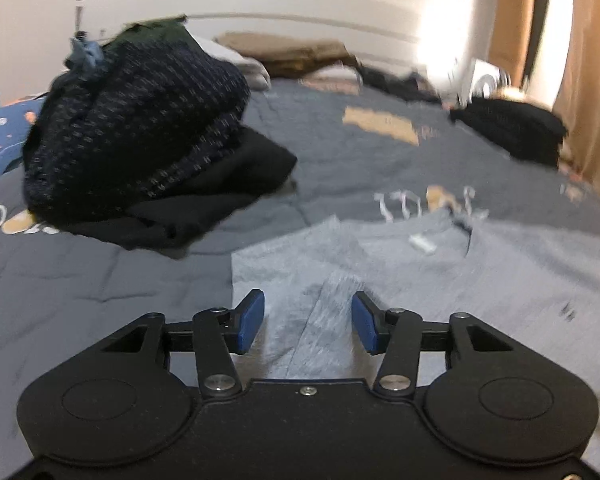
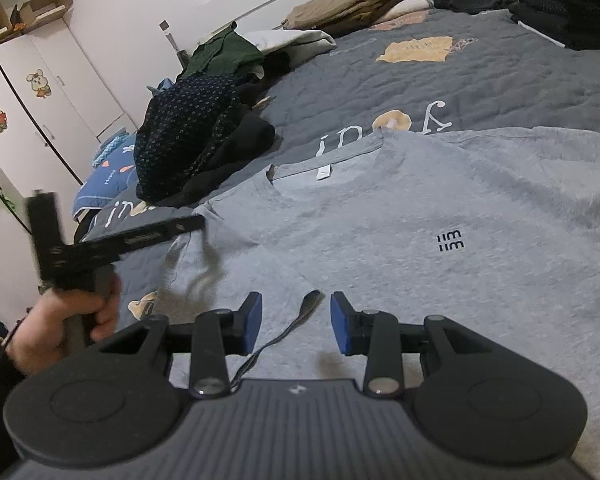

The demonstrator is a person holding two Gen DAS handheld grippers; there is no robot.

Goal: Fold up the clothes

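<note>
A light grey cotton T-shirt (image 2: 440, 216) lies spread flat, front up, on a bed covered by a dark grey quilted bedspread (image 2: 480, 76) with white lettering and tan patches. Its neckline with a white label points toward 11 o'clock in the right wrist view, and a small dark printed logo (image 2: 451, 241) sits on the chest toward 1 o'clock from the right tongs (image 2: 296, 326).

The right tongs hang over the lower part of the shirt with blue pads apart and nothing gripped between them; a thin dark cord runs up between the jaws. At 9 o'clock in that view a hand (image 2: 60, 324) in a dark sleeve holds the handle of the other gripper, blurred, over the shirt's sleeve edge.

In the left wrist view the left tongs (image 1: 308, 322) stand open above a folded-over sleeve of the grey shirt (image 1: 380, 264), with cloth visible between the blue pads but not pinched by them. The view is smeared.

At 10 o'clock from the shirt sits a heap of unfolded clothes (image 2: 192, 136): a navy dotted knit on top of black fabric, with a green garment behind. At 1 o'clock, far across the bed, rests a stack of folded black clothes (image 2: 572, 8). A white wardrobe with cartoon stickers (image 2: 32, 92) stands at 9 o'clock.
</note>
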